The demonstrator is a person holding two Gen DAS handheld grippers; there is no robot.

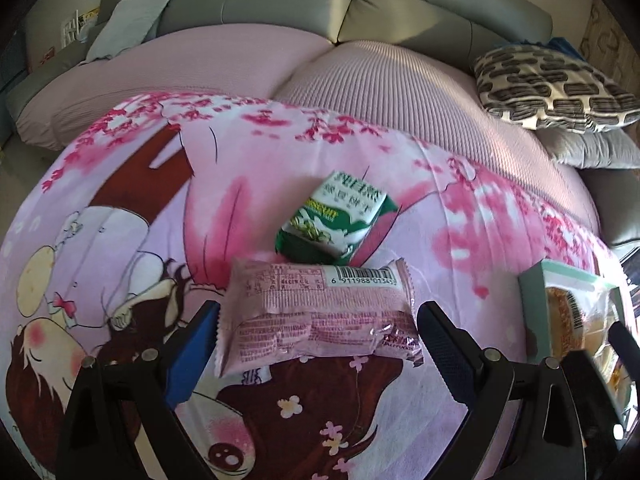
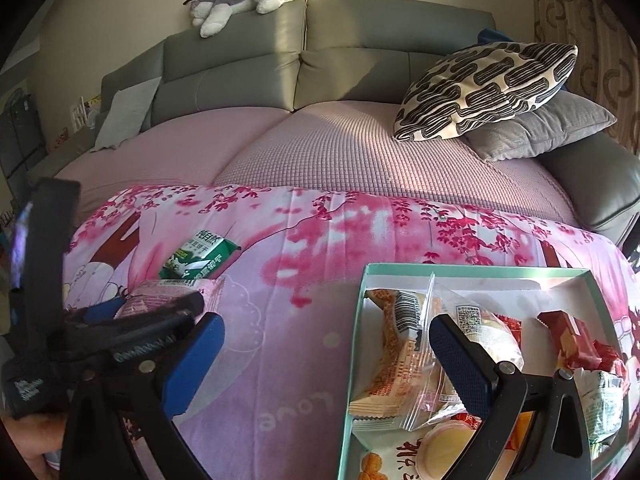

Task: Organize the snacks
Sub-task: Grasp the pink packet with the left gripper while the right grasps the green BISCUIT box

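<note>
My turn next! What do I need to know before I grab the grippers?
Left gripper: open, fingers on either side of the pink snack packet, not squeezing it yet.
Right gripper: open and empty, hanging over the near left edge of the teal box.
Things: the pink packet and the green-and-white packet lie on the pink cartoon blanket, the green one just behind the pink one.
Done: several snacks are already in the box.
Left: close on the pink packet, put it in the box, then fetch the green one.
</note>
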